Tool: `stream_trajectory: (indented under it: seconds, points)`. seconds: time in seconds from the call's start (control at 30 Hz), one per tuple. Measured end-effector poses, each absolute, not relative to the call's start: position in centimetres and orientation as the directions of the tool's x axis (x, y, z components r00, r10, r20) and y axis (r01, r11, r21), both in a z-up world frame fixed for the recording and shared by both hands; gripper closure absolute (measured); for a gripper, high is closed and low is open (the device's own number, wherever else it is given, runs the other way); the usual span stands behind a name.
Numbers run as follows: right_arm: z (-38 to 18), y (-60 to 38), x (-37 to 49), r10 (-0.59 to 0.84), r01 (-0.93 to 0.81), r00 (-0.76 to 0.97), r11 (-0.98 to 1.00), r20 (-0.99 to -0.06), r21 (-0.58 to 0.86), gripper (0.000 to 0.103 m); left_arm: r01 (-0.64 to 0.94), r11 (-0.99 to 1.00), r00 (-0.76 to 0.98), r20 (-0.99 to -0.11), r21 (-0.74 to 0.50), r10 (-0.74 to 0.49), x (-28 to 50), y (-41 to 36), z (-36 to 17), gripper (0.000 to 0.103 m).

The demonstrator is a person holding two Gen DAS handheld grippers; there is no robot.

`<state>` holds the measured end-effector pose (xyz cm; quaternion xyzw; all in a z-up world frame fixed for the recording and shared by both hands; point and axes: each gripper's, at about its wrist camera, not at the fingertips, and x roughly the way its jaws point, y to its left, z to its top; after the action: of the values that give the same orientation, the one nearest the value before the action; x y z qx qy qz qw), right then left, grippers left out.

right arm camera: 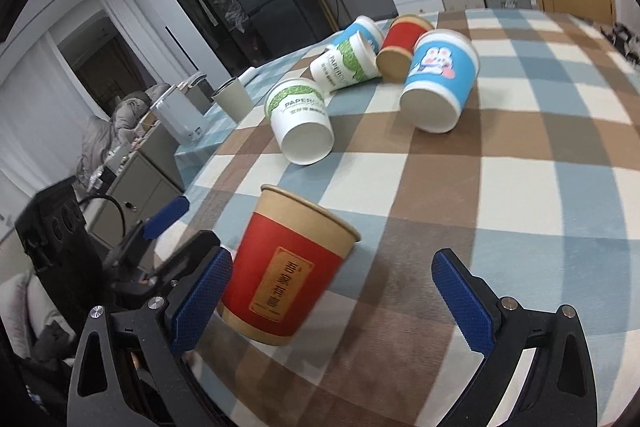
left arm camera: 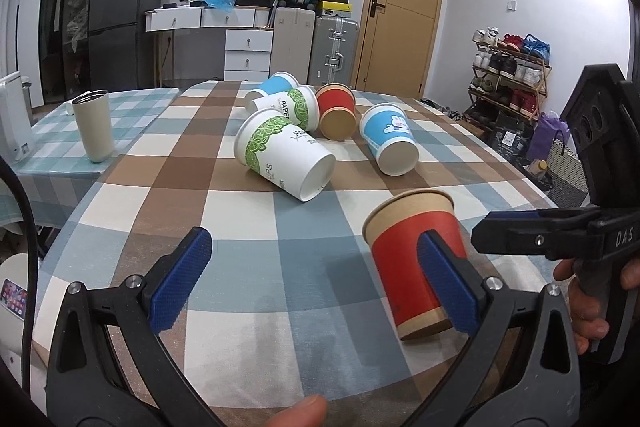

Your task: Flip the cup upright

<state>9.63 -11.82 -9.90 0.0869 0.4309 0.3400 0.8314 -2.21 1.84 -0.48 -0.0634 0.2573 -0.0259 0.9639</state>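
A red and kraft paper cup (left arm camera: 408,259) stands upright on the checked tablecloth (left arm camera: 248,251), mouth up; it also shows in the right wrist view (right arm camera: 286,267). My left gripper (left arm camera: 316,279) is open, its right pad against the cup's side. My right gripper (right arm camera: 336,299) is open, its left pad beside the cup; its tip shows in the left wrist view (left arm camera: 520,231). Several other paper cups lie on their sides further back: a green-leaf white cup (left arm camera: 286,159), a blue cup (left arm camera: 388,139), a red cup (left arm camera: 336,111).
A steel tumbler (left arm camera: 94,125) stands on the adjoining table at the left, with a white appliance (left arm camera: 12,119) beside it. Suitcases, drawers, a fridge, a door and a shoe rack line the room behind. The table edge (left arm camera: 60,307) is near on the left.
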Motion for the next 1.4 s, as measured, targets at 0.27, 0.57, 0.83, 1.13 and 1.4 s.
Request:
stream_trajectory:
  seconds: [0.27, 0.57, 0.83, 1.13, 1.4]
  points:
    - [-10.5, -10.2, 11.3, 0.674, -0.462, 0.292, 0.720, -0.678, 0.517, 0.012, -0.035, 0.985, 0.861, -0.506, -0.171, -0.057, -2.0, 3.8, -1.1, 0.001]
    - [-11.5, -8.5, 12.7, 0.699, -0.435, 0.179, 0.687, -0.692, 0.582, 0.025, -0.048, 0.985, 0.860, -0.509, -0.168, -0.045, -1.8, 4.2, -1.4, 0.001]
    - [-11.6, -8.3, 12.7, 0.720, -0.445, 0.143, 0.659, -0.679, 0.606, 0.032, -0.051, 0.984, 0.860, -0.509, -0.169, -0.043, -1.8, 4.3, -1.4, 0.001]
    - [-10.2, -10.2, 12.1, 0.729, -0.472, 0.242, 0.665, -0.640, 0.579, 0.033, -0.050, 0.984, 0.858, -0.511, -0.172, -0.046, -1.8, 4.3, -1.5, 0.001]
    - [-8.5, -11.2, 10.5, 0.649, -0.539, 0.450, 0.745, -0.614, 0.393, 0.033, -0.044, 0.984, 0.854, -0.518, -0.173, -0.053, -1.7, 3.9, -1.8, 0.001]
